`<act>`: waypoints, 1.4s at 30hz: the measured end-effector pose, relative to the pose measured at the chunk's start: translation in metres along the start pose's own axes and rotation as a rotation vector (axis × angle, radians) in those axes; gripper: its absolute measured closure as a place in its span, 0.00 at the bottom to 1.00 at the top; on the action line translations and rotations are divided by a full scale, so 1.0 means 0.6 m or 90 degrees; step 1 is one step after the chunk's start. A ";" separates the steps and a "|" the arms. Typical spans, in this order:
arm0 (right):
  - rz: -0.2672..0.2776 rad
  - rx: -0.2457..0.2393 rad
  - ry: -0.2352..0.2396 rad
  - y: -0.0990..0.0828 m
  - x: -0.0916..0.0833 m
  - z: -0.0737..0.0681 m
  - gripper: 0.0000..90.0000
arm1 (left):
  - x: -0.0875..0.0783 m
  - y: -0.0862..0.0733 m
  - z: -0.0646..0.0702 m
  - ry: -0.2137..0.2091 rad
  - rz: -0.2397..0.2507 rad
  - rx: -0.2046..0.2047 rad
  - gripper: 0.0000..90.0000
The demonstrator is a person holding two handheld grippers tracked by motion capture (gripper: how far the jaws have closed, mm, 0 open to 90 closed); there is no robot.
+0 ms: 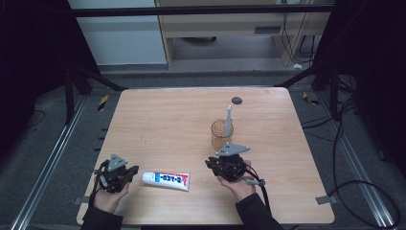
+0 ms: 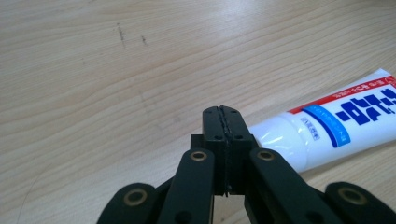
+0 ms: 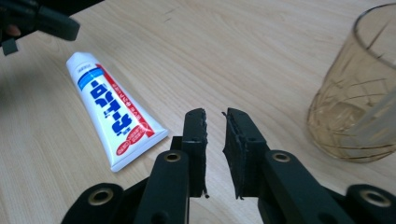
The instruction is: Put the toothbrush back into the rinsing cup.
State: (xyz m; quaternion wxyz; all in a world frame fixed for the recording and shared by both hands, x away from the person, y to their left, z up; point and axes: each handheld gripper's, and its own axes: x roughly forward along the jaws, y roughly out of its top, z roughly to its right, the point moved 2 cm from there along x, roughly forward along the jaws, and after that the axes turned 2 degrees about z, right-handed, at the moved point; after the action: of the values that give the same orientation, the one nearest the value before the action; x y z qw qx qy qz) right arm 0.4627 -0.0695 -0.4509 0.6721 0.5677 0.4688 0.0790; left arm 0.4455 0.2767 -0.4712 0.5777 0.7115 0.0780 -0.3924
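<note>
Left claw (image 1: 129, 173) low over the wooden counter (image 1: 167, 124) near its front edge, jaws pressed fully together on nothing, tips aimed at the toothpaste tube (image 1: 166, 180). Tube flat on the counter between the 2 claws, just beside the left claw's tip, cap end toward it; white with blue and red print. Right claw (image 1: 210, 163) at the front right, jaws parted by a narrow gap, empty. Amber glass tumbler (image 1: 222, 135) upright just beyond the right claw, a pale stick-like thing (image 1: 228, 116) standing in it. Small dark disc (image 1: 236, 100) near the counter's far edge.
</note>
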 end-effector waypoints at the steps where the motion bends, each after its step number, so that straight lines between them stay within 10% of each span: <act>1: -0.003 0.001 0.001 -0.002 0.002 -0.003 0.88 | 0.003 0.003 0.000 -0.003 -0.006 0.006 1.00; 26: -0.038 0.009 0.069 -0.037 0.060 -0.063 0.99 | 0.032 0.008 0.016 -0.041 -0.028 0.053 1.00; 42: -0.028 0.028 0.030 -0.043 0.041 -0.035 0.99 | 0.012 -0.012 0.036 -0.059 -0.045 0.067 1.00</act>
State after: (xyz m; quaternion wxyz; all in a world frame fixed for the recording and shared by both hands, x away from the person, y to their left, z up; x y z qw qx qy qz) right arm 0.4504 -0.0481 -0.4842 0.6497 0.5701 0.4983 0.0670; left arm 0.4364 0.2577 -0.4818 0.5286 0.7186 0.0555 -0.4484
